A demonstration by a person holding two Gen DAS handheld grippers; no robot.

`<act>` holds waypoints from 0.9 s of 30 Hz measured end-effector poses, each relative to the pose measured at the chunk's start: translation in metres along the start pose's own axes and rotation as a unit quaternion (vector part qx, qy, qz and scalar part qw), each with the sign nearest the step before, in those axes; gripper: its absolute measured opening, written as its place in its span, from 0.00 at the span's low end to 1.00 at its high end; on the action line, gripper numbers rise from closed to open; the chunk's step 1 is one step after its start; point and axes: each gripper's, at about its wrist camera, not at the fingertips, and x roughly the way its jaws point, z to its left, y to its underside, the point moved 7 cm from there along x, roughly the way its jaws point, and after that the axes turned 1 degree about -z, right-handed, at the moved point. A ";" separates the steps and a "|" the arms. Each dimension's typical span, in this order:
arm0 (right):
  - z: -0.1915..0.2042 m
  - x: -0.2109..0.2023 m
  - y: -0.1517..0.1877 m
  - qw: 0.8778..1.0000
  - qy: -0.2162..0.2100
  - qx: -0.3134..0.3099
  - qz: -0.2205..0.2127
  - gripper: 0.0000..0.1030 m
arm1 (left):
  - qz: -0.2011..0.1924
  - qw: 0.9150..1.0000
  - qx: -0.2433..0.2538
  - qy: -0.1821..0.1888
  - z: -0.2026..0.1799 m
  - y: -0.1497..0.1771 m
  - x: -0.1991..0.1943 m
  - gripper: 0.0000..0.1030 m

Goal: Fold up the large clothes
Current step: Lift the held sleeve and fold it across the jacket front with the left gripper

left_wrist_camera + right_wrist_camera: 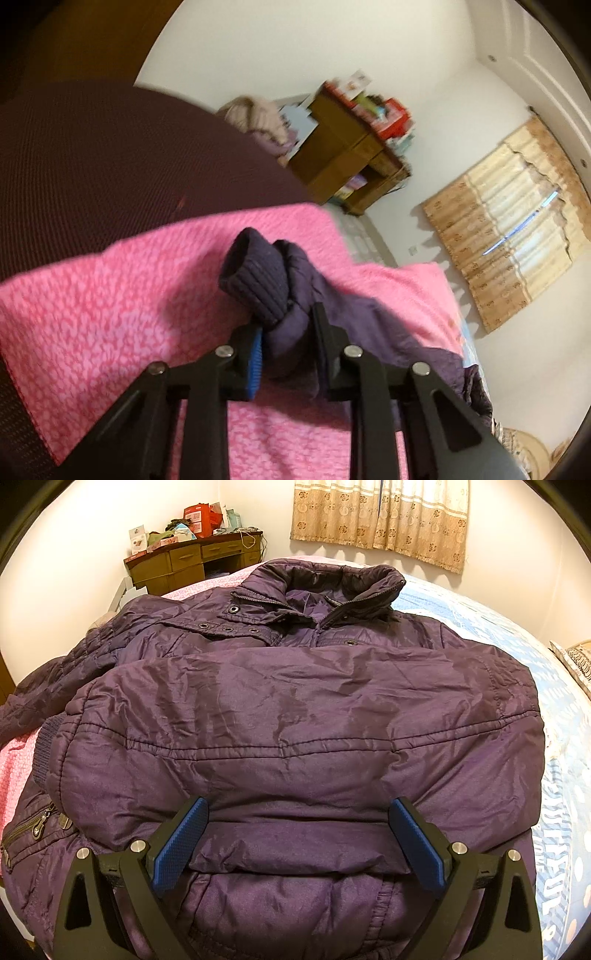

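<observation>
A dark purple padded jacket (295, 709) lies front-up on the bed, collar toward the far wall, with one sleeve folded across its chest. In the left wrist view, the jacket's other sleeve (291, 295) is bunched and lifted over a pink blanket (110, 295), its ribbed navy cuff (255, 273) sticking up. My left gripper (286, 325) is shut on that sleeve just below the cuff. My right gripper (299, 808) hangs over the jacket's lower part. Its blue pads (181, 845) stand wide apart and press on nothing.
A blue patterned bedsheet (554, 709) lies right of the jacket, and the pink blanket (14, 768) shows at the left. A cluttered wooden desk (192, 561) stands against the far wall beside a beige curtain (380, 517). A dark maroon surface (92, 158) fills the left wrist view's upper left.
</observation>
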 end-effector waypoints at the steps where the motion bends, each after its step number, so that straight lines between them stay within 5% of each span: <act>1: 0.000 0.000 0.000 1.000 0.000 0.000 0.000 0.96 | -0.010 1.000 0.009 0.010 -0.008 -0.004 -0.007 0.22; 11: -0.008 -0.006 -0.007 0.999 -0.026 0.027 0.000 0.96 | -0.067 0.987 0.089 0.115 -0.117 -0.035 -0.051 0.18; 15: -0.021 -0.039 -0.019 0.997 -0.034 0.060 -0.046 0.96 | -0.068 0.978 0.117 0.161 -0.169 -0.037 -0.057 0.17; 20: -0.041 -0.085 -0.028 0.989 -0.051 0.097 -0.095 0.96 | -0.070 0.956 0.180 0.221 -0.247 -0.020 -0.067 0.15; 27: -0.058 -0.125 -0.009 0.983 -0.048 0.119 -0.129 0.96 | -0.051 0.911 0.280 0.298 -0.352 0.053 -0.074 0.14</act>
